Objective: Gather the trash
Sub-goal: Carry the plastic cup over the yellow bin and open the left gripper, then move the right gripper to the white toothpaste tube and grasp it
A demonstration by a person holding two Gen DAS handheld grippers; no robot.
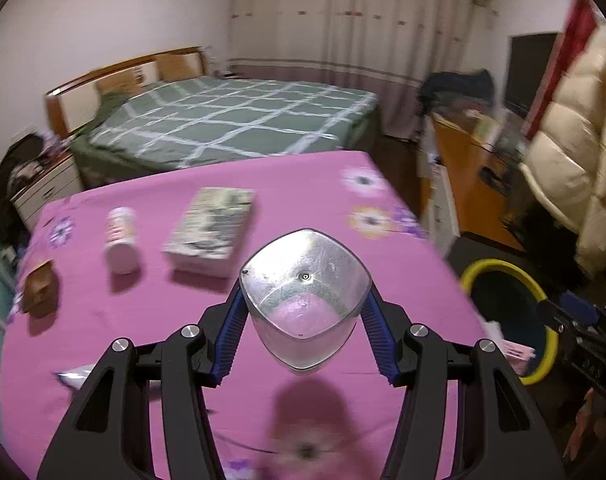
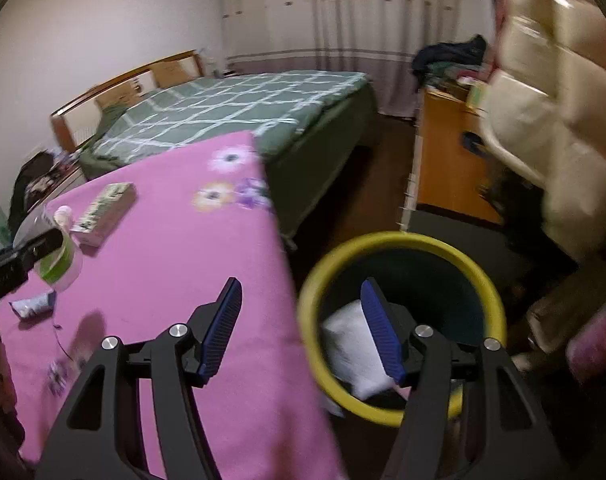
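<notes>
In the left wrist view, the left gripper [image 1: 305, 312] is clamped on a clear plastic cup [image 1: 305, 300]. Its blue pads press on both sides of the cup, which is held above the pink cloth [image 1: 303, 184] on the table. The cup's silvery end faces the camera. On the cloth, further away, lie a white bottle [image 1: 121, 240] on its side, a flat box [image 1: 211, 228] beside it, and a small brown carton [image 1: 39, 290] near the left edge. A bin [image 1: 507, 320] with a yellow rim stands on the floor to the right of the table, with the other gripper just over it.

In the right wrist view, the right gripper [image 2: 301, 328] has its jaws apart and nothing is between them. It hangs over the table edge and the bin [image 2: 399, 320]. Inside the bin lies something white [image 2: 351, 344]. At the far left, the cup [image 2: 59, 256] in the left gripper shows a green band, and a small crumpled wrapper [image 2: 33, 306] lies on the cloth [image 2: 175, 248] below it.
</notes>
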